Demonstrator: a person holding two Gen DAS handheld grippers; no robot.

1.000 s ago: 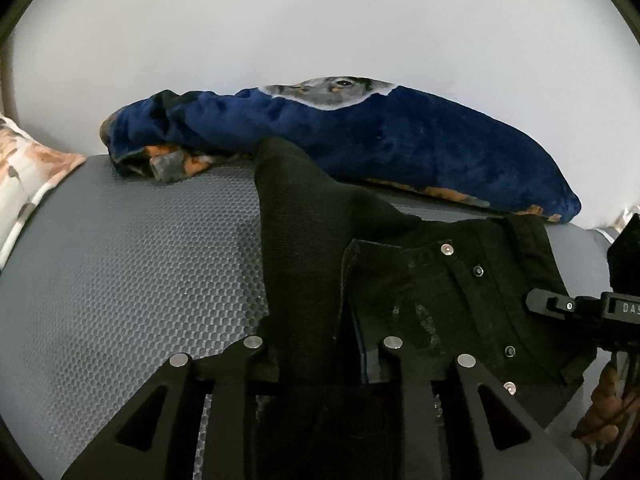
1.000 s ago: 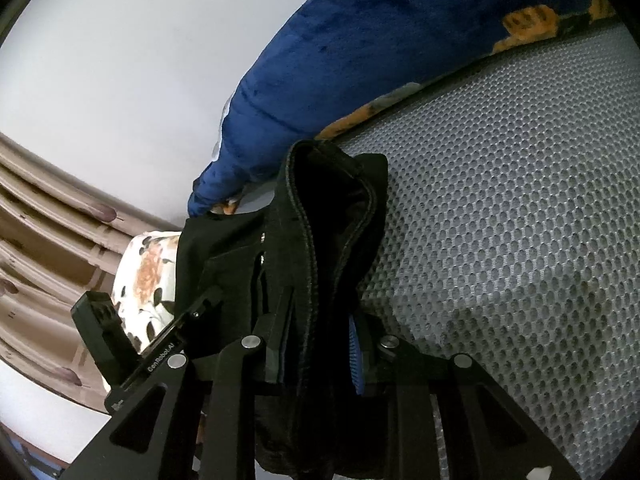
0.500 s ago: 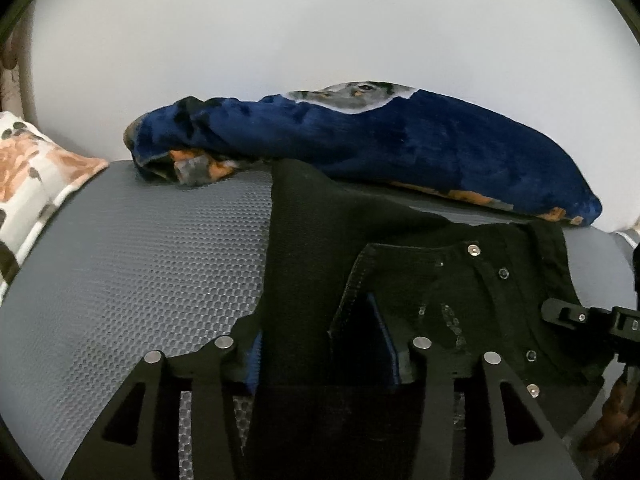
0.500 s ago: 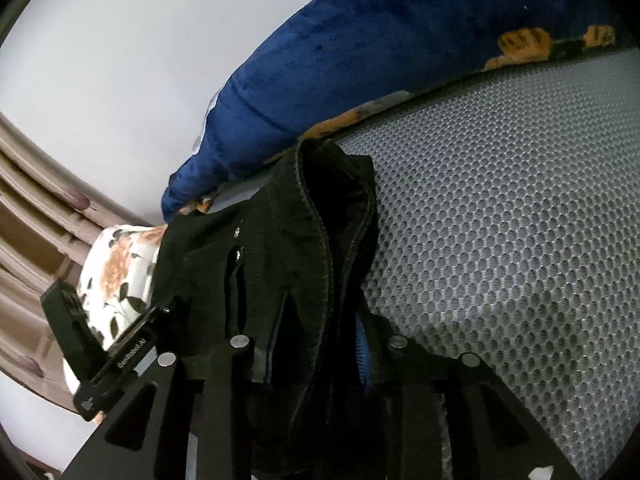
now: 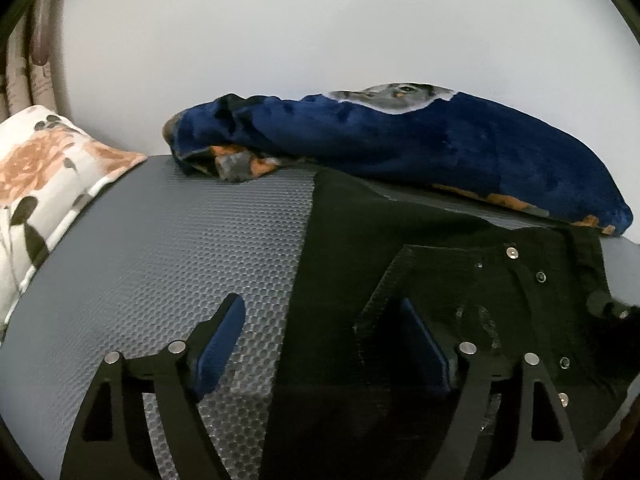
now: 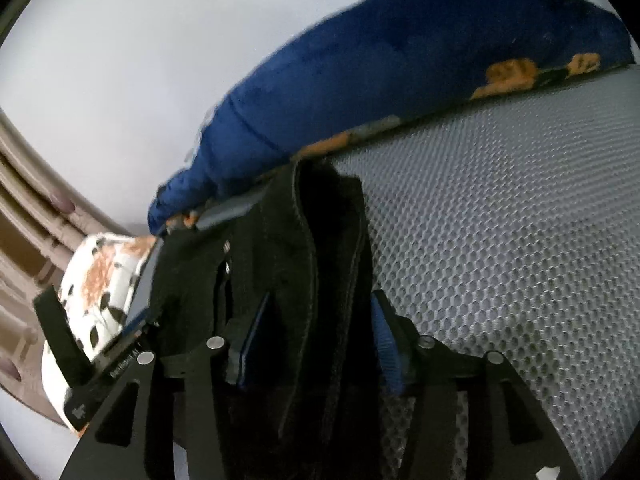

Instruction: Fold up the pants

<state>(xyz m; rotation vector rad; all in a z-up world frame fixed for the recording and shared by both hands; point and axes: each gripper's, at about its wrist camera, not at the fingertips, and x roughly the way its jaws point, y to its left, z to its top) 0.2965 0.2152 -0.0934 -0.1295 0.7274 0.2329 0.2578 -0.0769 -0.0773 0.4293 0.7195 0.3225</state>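
We have the black denim pants (image 5: 420, 272) folded over themselves on the grey honeycomb-mesh bed surface (image 5: 180, 264), waistband rivets showing, so at least one fold looks done; a tidier final fold may remain. Our left gripper (image 5: 320, 344) is opening, spread wide with cloth lying loose between its jaws. Our right gripper (image 6: 316, 344) is opening too, the bunched fabric edge between its jaws, pads just off it. Open mesh lies to the left; a plush navy blanket (image 5: 440, 148) borders the far edge.
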